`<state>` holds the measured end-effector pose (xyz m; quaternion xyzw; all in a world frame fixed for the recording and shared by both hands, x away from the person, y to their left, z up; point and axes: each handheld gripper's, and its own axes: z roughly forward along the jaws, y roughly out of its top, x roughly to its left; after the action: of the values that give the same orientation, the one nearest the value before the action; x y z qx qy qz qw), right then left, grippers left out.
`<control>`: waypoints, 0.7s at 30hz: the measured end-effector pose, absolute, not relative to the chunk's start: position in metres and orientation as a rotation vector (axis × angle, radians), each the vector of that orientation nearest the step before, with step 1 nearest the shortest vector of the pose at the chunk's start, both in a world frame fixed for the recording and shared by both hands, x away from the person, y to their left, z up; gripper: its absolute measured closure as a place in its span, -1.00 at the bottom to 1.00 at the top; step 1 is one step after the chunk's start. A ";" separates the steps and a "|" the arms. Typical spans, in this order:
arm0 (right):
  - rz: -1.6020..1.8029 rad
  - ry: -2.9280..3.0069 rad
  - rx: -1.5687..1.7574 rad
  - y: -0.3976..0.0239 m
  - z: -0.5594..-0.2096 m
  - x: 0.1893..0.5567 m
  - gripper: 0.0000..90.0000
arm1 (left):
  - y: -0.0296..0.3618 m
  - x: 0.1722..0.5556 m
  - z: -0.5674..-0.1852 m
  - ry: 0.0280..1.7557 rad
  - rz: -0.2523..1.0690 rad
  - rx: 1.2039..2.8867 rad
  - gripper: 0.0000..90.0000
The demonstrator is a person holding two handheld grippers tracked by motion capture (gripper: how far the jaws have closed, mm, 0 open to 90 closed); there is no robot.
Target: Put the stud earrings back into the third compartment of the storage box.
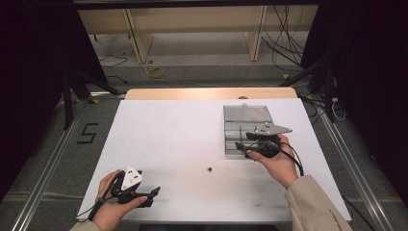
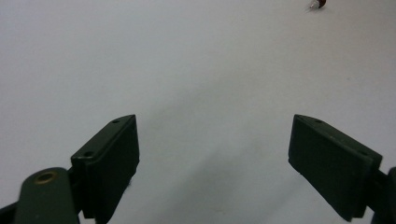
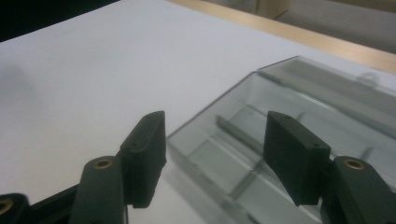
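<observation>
A clear plastic compartment box point(image 1: 246, 126) lies open on the white table at the right, its lid folded back toward the far edge. My right gripper point(image 1: 243, 146) hovers at the box's near left corner, jaws open and empty; in the right gripper view the box point(image 3: 299, 140) sits just beyond the jaws with its dividers showing. A tiny dark part point(image 1: 210, 169) lies alone on the table's middle, and it appears at the top of the left gripper view point(image 2: 321, 3). My left gripper point(image 1: 155, 192) rests low at the near left, open, nothing between its jaws.
The white sheet point(image 1: 168, 139) covers the table, with a wooden strip point(image 1: 211, 93) at its far edge. Metal rails run along both sides. Cables and shelving stand on the floor beyond.
</observation>
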<state>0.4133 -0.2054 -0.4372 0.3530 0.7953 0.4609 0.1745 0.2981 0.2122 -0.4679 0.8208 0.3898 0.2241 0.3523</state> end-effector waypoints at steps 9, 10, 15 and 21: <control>1.293 2.406 0.869 -0.165 -0.451 0.397 0.02 | 0.212 0.298 -0.468 1.006 0.580 2.123 -0.65; 1.291 2.422 0.847 -0.160 -0.452 0.396 0.04 | 0.212 0.298 -0.468 1.005 0.581 2.123 -0.65; 1.272 2.490 0.783 -0.140 -0.460 0.395 0.12 | 0.213 0.298 -0.468 1.005 0.582 2.123 -0.65; 1.206 2.558 0.751 -0.121 -0.471 0.398 0.25 | 0.212 0.298 -0.468 1.005 0.580 2.124 -0.65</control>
<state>0.3976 -0.1212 -0.4711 0.2553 0.8691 0.4098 0.1077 0.2980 0.2123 -0.4679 0.8210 0.3887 0.2244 0.3530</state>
